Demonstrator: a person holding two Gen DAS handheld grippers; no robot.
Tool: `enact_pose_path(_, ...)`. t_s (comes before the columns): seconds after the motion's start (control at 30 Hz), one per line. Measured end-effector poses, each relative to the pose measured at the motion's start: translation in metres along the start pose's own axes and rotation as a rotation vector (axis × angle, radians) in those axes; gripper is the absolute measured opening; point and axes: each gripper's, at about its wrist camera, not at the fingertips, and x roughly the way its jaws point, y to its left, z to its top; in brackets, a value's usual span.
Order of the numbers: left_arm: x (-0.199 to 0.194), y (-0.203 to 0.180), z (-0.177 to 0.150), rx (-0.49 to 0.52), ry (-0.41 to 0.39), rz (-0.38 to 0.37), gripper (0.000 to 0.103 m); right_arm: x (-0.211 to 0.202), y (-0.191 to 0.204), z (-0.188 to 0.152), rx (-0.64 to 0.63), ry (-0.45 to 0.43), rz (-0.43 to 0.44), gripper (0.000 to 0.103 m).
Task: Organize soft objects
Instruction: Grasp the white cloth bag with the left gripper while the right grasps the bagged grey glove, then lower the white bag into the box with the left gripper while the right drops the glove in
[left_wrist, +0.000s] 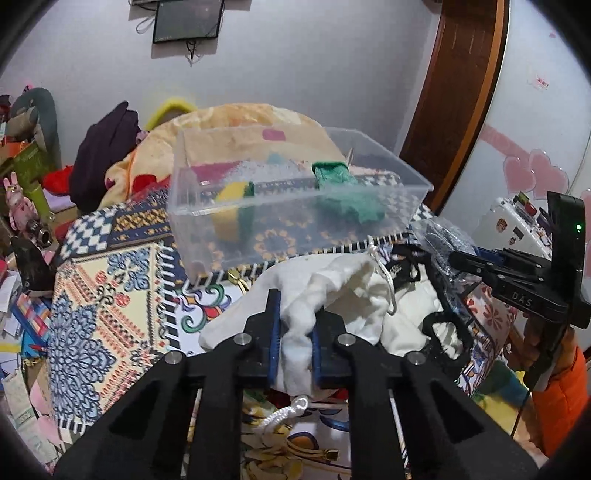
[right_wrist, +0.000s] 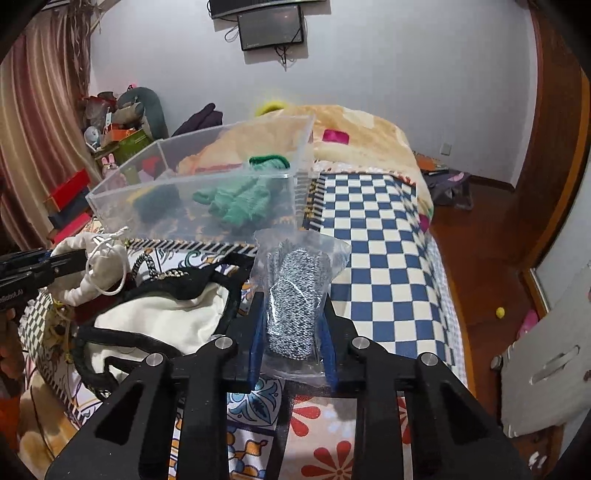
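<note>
Now the left tool (left_wrist: 295, 332) pinches a white drawstring pouch (left_wrist: 332, 291); the right tool (right_wrist: 293, 328) clamps a plastic bag (right_wrist: 295, 291) (seemingly speckled knitwear) on the bed (right_wrist: 380, 236).

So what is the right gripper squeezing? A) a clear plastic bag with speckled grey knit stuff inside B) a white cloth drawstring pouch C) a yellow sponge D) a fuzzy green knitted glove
A: the right gripper has its blue pads pressed on the clear plastic bag of speckled grey knit; the green knitted glove lies in the clear plastic box.
</note>
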Motion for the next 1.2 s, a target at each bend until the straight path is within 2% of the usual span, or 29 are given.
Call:
enact_pose_path(0.47, -0.064, 0.002, 0.050, -0.010, -0.219, 0.018, 0.012, -0.041, 0.013, 0.037, -0.039, -0.170, 0.014, 0.024)
enact_pose_path(0.67, -0.072, 0.000, 0.077, -0.011, -0.305, 0.029, 0.012, -0.043, 0.025, 0.052, -0.048, -0.231, 0.045, 0.024)
enact_pose_path(0.93, -0.052, -0.004, 0.102, -0.030, -0.326, 0.064, 0.012, -0.025, 0.040, 0.071, -0.036, -0.262, 0.087, 0.024)
enact_pose_path(1.2, -0.012, -0.001, 0.121, -0.060, -0.266, 0.067, 0.012, -0.002, 0.044, 0.092, -0.050, -0.244, 0.090, 0.024)
